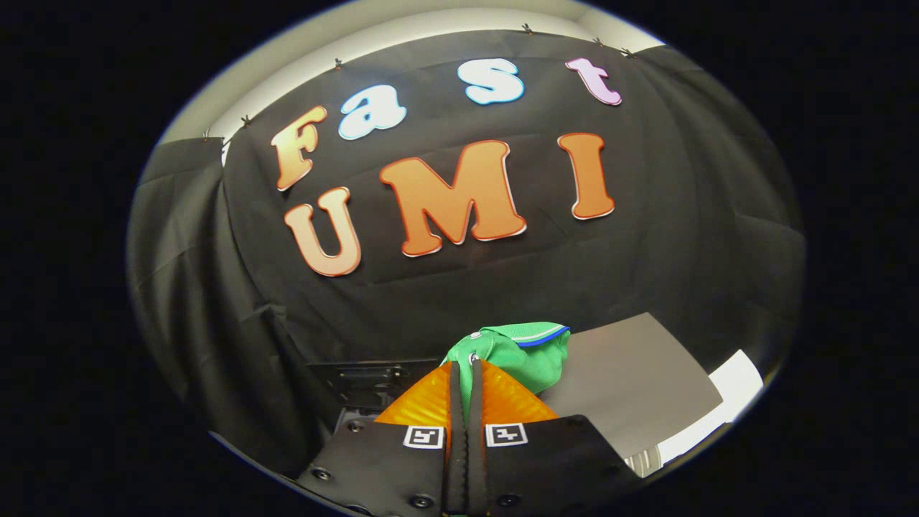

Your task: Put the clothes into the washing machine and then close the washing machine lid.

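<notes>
green cloth (528, 355) crowds the shut jaws — grey lid (632, 388) beside.

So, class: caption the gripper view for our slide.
Gripper shut on green collared cloth garment, held up beside a grey flat panel.

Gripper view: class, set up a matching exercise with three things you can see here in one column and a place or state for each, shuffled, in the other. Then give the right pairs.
Things:
1. gripper
2. green garment
3. grey lid

Places or states:
A. flat panel beside the garment, beyond the fingers
B. shut, with cloth pinched between its fingers
C. bunched up just ahead of the fingertips, with a white and blue trimmed edge

Pairs: 1-B, 2-C, 3-A
</notes>
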Available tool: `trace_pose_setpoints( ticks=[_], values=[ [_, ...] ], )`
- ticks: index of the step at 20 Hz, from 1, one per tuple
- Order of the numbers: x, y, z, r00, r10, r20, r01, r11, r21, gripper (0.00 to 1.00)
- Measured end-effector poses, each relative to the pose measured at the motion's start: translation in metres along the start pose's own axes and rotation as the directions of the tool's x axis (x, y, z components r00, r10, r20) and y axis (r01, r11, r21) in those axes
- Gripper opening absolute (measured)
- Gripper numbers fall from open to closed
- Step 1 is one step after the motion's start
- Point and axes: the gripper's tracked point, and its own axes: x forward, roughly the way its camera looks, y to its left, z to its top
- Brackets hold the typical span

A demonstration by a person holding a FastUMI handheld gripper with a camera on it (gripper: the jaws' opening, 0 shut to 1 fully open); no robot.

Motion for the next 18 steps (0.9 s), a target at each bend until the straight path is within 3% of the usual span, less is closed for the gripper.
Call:
trace_pose_setpoints(
  ticks=[9, 18],
  values=[
    [-0.002, 0.142, -0.03, 0.982, 0.187, -0.033, -0.187, 0.982, 0.005, 0.08],
    [0.088, 0.213, -0.14, 0.934, 0.29, -0.208, -0.289, 0.957, 0.039, 0.08]
  ],
)
